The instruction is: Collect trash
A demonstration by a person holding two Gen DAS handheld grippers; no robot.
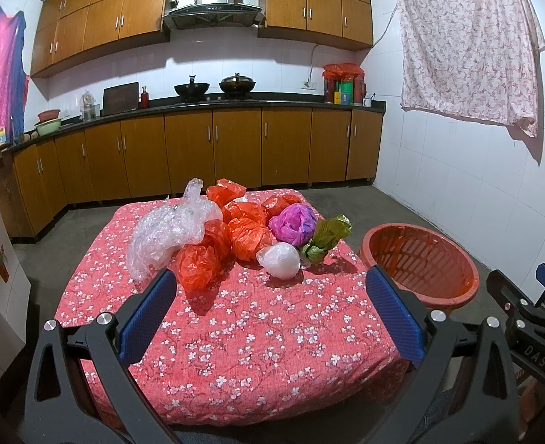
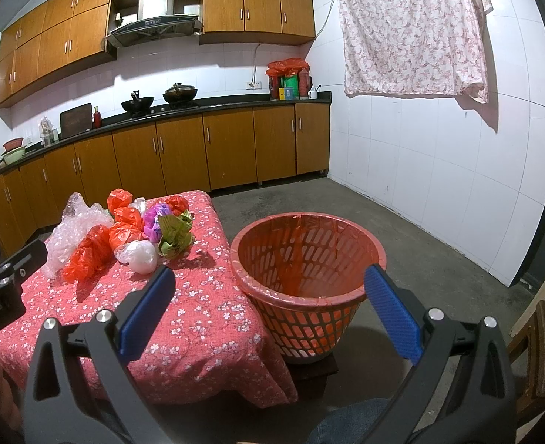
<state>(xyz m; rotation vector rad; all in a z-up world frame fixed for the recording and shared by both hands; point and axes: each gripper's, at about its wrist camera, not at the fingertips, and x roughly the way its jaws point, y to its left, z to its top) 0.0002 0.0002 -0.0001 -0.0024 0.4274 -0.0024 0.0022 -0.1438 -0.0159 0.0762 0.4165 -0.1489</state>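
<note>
Low table (image 1: pixel 235 351) draped in red floral cloth, set in a kitchen with wooden cabinets (image 1: pixel 213 148) along the back wall; heaped on its far half, a pile of crumpled plastic trash: clear bubble wrap (image 1: pixel 168 229) at the left, several red bags (image 1: pixel 235 229) in the middle, a purple bag (image 1: pixel 293 222) behind a white bag (image 1: pixel 279 259), a green wrapper (image 1: pixel 326 238) at the right edge of the pile, touching the purple bag; nothing from the pile lifted off the cloth. Just beside the table's right edge, a red slatted basket (image 2: pixel 309 318) lined with a red bag, upright, perched on a small dark stand, nothing visible inside but the liner. Left gripper (image 1: pixel 270 283) held above the near half of the table, blue pads spread wide, nothing between them, aimed toward the pile. Right gripper (image 2: pixel 268 281) spread wide as well, empty, framing the basket's near rim and the table's right corner. Floral sheet (image 2: pixel 413 29) hung on the white tiled wall at the right; a denim-clad knee (image 2: pixel 346 421) at the bottom edge of the right wrist view.
</note>
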